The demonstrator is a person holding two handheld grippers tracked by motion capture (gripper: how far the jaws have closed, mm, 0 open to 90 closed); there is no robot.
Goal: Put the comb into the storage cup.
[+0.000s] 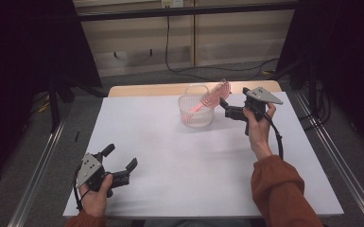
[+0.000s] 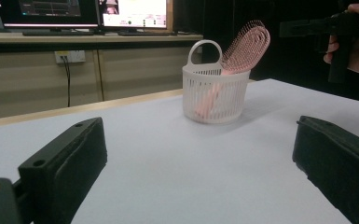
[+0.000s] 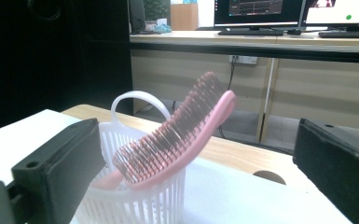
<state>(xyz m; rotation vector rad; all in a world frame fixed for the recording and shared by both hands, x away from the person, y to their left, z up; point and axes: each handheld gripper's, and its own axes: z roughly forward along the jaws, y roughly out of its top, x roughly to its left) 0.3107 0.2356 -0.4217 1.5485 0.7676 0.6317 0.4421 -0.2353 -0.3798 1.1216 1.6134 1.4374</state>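
Note:
A pink hairbrush (image 1: 213,96) (image 2: 245,47) (image 3: 177,135) stands handle-down in a small white slatted basket (image 1: 196,111) (image 2: 216,95) (image 3: 135,200), its head leaning out over the rim. My right gripper (image 1: 225,105) hovers open just right of the basket, its jaws wide apart and nothing between them. My left gripper (image 1: 120,158) rests open near the table's front left corner, far from the basket, also holding nothing. In the left gripper view the right gripper (image 2: 324,28) appears at the top right in a hand.
The white table (image 1: 170,161) has a wooden strip (image 1: 146,89) along its far edge. Metal rails run down both sides of the table. Monitors (image 2: 88,11) and a cable (image 1: 170,52) sit beyond the far edge.

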